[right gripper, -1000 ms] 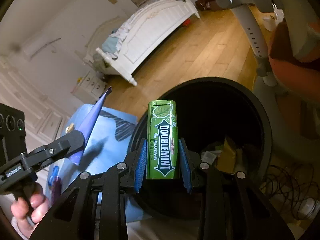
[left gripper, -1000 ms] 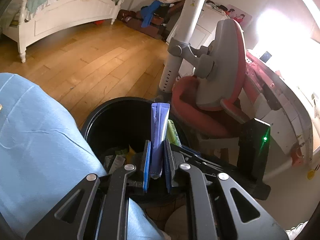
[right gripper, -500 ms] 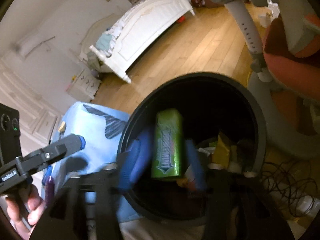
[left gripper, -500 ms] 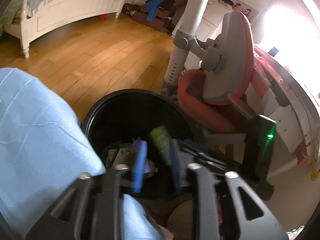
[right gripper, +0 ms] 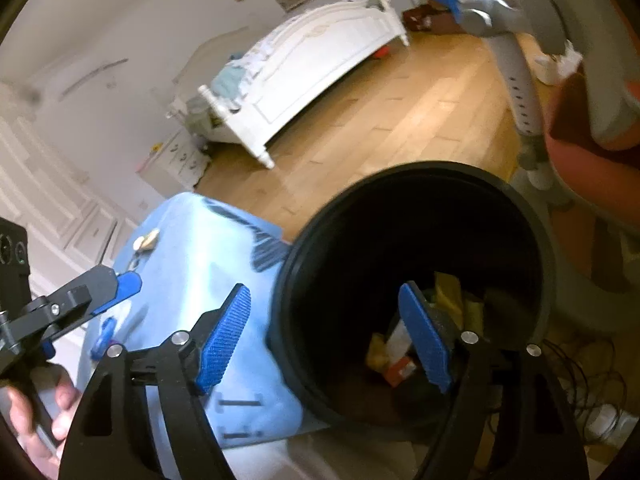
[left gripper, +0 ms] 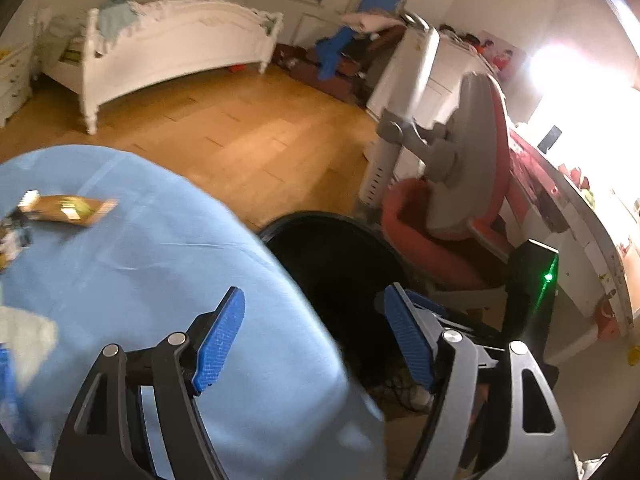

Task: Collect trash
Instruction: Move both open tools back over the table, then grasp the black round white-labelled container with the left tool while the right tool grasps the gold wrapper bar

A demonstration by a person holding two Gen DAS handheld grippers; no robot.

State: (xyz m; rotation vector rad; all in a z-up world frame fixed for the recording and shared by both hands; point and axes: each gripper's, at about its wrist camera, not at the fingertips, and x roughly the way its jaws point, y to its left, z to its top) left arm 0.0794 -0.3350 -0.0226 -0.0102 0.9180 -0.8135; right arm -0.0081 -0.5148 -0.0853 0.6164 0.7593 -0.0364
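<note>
Black and round, the smooth-walled bin (right gripper: 416,280) stands against the edge of your blue-clothed worktop (left gripper: 160,264), crumpled wrappers (right gripper: 448,312) heaped at its bottom. Your right gripper (right gripper: 326,336) hangs over its rim, ribbed blue jaws spread wide and empty. Your left gripper (left gripper: 316,344) gapes likewise, straddling worktop edge and bin. A flat brown wrapper (left gripper: 68,208) lies on the cloth.

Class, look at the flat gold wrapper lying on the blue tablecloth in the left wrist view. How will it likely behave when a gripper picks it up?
The gold wrapper looks thin and flat, so it is probably very light and floppy, likely sagging from a pinch. Lying flush on the blue tablecloth, it may slide or drag cloth along rather than lift cleanly. It seems unlikely to roll.
</note>
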